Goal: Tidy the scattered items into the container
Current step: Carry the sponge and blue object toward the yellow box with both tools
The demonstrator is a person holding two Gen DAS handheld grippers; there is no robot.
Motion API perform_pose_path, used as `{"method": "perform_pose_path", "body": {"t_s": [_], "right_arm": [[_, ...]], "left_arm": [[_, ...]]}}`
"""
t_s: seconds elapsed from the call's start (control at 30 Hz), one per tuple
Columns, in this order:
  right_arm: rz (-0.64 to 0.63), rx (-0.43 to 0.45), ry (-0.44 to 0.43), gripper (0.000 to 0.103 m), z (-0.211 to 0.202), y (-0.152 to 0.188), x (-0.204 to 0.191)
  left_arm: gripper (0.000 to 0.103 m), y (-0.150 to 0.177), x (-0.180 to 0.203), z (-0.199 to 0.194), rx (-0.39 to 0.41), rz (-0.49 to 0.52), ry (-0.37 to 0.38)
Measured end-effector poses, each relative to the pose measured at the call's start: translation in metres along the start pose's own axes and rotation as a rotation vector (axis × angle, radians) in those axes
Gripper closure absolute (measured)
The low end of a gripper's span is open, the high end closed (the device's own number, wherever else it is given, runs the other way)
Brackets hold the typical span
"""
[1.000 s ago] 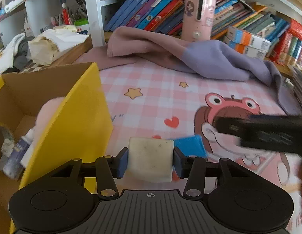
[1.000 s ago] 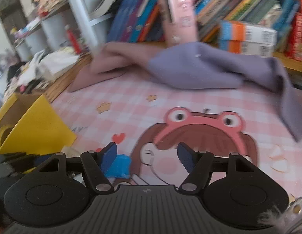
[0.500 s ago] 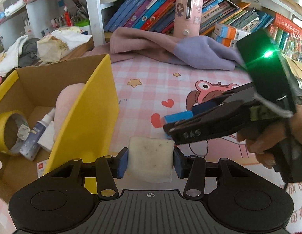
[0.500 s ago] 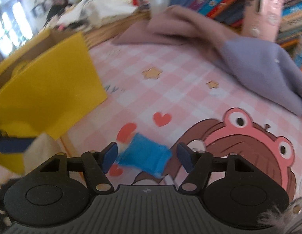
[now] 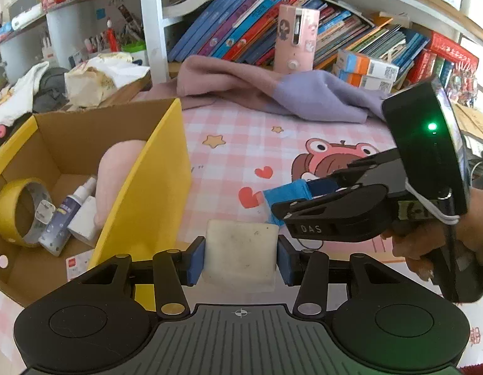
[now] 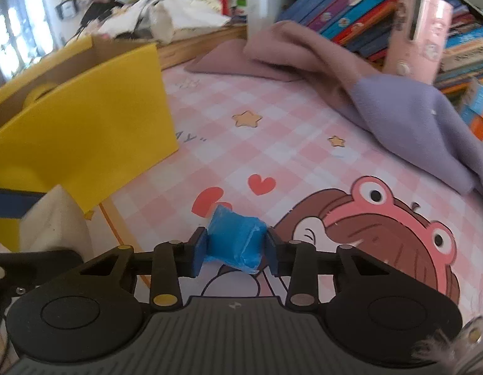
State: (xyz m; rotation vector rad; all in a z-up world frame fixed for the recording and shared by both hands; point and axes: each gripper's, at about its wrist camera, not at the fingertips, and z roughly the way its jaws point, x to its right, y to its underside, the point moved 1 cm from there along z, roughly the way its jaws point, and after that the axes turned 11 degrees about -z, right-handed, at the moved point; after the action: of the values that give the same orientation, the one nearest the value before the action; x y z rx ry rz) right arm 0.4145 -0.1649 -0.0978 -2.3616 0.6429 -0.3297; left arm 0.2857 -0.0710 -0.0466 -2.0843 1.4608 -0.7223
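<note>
My left gripper is shut on a white sponge block, held just right of the yellow cardboard box. The block also shows in the right wrist view. My right gripper is shut on a blue wrapped packet just above the pink checked mat. In the left wrist view the right gripper holds the packet just beyond the sponge. The box is open and holds a yellow tape roll, a spray bottle and a pink soft item.
A pink and lilac cloth lies bunched at the far side of the mat. Behind it are a bookshelf and a pink carton. Crumpled bags and clutter sit behind the box.
My right gripper has closed on the blue packet, which was loose between open fingers before. My left gripper has risen with the sponge, so more of the box's inside shows.
</note>
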Motion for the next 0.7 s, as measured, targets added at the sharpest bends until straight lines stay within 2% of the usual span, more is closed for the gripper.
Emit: {"method": "perform_pose_path", "body": {"t_s": [0.23,0.7], "right_arm": [[0.068,0.015,0.036,0.068,-0.035,0.010,-0.009],[0.215,0.061,0.192,0.069,-0.101,0.034,-0.041]], "left_arm": [[0.057,0.004,0.004,-0.012,0.027,0.022,0.040],[0.057,0.020,0.007,-0.051,0.084,0.094,0.152]]}}
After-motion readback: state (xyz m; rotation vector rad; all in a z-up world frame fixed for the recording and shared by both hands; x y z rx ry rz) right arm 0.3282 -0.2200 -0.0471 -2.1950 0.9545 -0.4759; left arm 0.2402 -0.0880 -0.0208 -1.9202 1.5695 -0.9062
